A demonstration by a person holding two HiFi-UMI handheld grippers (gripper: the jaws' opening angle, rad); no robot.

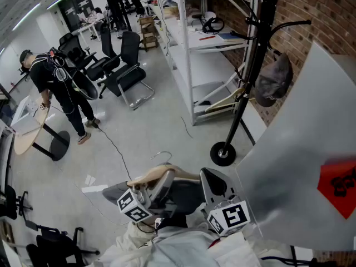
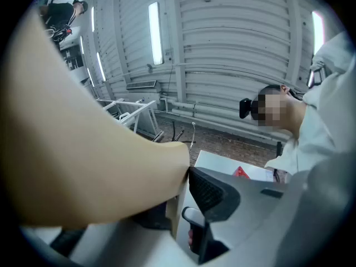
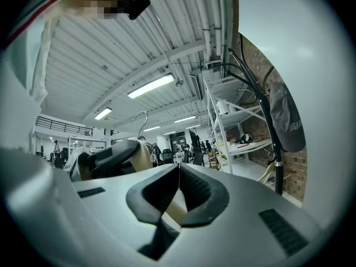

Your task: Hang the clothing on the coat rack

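Board (image 1: 300, 149), pale and blurred, fills the right side and runs past the edge, beside a black coat rack (image 1: 257, 32). White clothing (image 1: 167, 246) bunches at the bottom edge, mostly cut off. Left tongs (image 1: 164, 181) clamp a wooden hanger (image 1: 146, 177), which hides one jaw. Right tongs (image 3: 179, 168) are pressed together.

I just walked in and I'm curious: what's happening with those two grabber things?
Someone is working with two hand-held grippers. The left gripper and the right gripper are both shut on a wooden hanger. White clothing bunches just below them. The black coat rack stands ahead by the brick wall, with a cap on it. The clothing is not hung up yet.
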